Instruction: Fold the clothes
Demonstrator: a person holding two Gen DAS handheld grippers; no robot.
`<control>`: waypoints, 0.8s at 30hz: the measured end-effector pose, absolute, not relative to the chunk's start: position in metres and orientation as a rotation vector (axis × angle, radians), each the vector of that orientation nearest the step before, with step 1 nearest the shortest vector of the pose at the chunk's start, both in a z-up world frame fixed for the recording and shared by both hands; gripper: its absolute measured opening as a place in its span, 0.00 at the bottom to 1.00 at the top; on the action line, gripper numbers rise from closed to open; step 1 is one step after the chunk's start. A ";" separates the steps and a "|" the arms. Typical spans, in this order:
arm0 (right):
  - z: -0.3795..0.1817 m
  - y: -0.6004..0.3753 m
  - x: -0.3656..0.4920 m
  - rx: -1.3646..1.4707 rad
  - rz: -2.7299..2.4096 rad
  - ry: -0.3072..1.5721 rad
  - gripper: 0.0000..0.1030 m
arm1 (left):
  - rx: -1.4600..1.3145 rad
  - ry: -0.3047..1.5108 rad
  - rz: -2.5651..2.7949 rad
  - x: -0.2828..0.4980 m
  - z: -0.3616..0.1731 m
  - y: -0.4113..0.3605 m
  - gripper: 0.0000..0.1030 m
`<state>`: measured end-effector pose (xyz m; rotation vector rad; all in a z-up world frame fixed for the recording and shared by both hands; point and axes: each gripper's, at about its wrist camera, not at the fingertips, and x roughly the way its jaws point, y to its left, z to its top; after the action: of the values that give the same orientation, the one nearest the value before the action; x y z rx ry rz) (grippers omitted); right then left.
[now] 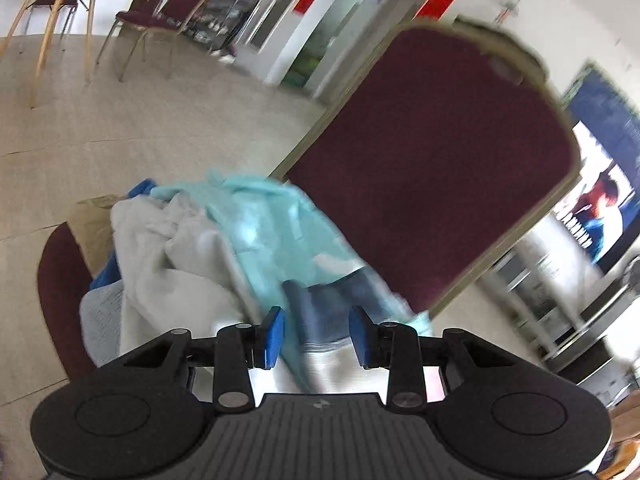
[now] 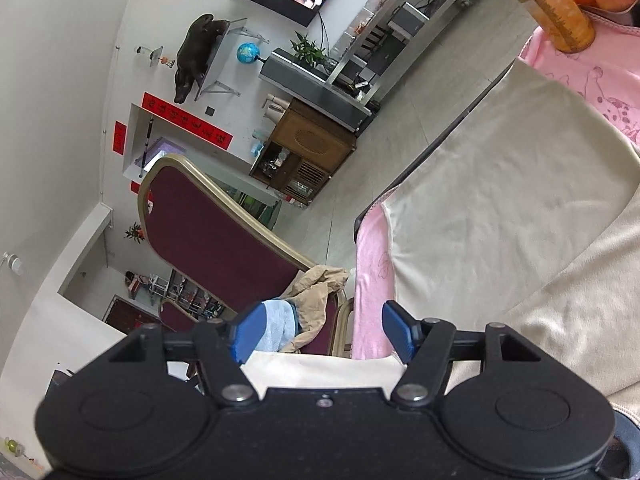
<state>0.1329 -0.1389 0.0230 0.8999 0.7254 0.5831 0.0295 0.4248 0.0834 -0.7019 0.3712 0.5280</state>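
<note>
Left claw (image 1: 316,336): matt black plastic links with smooth blue pads (image 1: 273,338) (bare metal rivets at the pivots). Chair back (image 1: 432,168): napped maroon cloth in a dull gold metal frame. Clothes pile (image 1: 192,256): soft white fleece beneath thin turquoise cloth. Cream garment (image 2: 500,184): smooth matt cloth over pink terry cloth (image 2: 370,280).

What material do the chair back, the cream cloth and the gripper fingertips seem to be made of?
Chair back: maroon fabric, matte and slightly napped, in a gold, probably metal frame. Cream cloth: soft knit or fleece, matte, gently creased. Fingertips: blue, smooth, likely plastic or rubber pads.
</note>
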 end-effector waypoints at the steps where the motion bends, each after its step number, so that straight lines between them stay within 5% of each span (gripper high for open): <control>1: 0.023 -0.140 0.133 0.898 0.585 0.722 0.63 | -0.691 0.352 0.516 0.027 0.087 0.421 0.32; 17: 0.017 -0.143 0.132 0.915 0.581 0.732 0.67 | -0.690 0.464 0.568 0.053 0.075 0.432 0.31; 19: 0.016 -0.144 0.132 0.918 0.579 0.736 0.68 | -0.678 0.478 0.590 0.057 0.073 0.432 0.18; 20: 0.015 -0.144 0.132 0.920 0.578 0.737 0.68 | -0.672 0.472 0.594 0.057 0.074 0.432 0.02; 24: 0.014 -0.149 0.131 0.928 0.574 0.736 0.68 | -0.593 0.434 0.614 0.051 0.085 0.420 0.02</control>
<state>0.1309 -0.1485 0.0144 0.9276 0.7360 0.5737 0.0515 0.4197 0.0846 -0.5929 0.4341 0.6140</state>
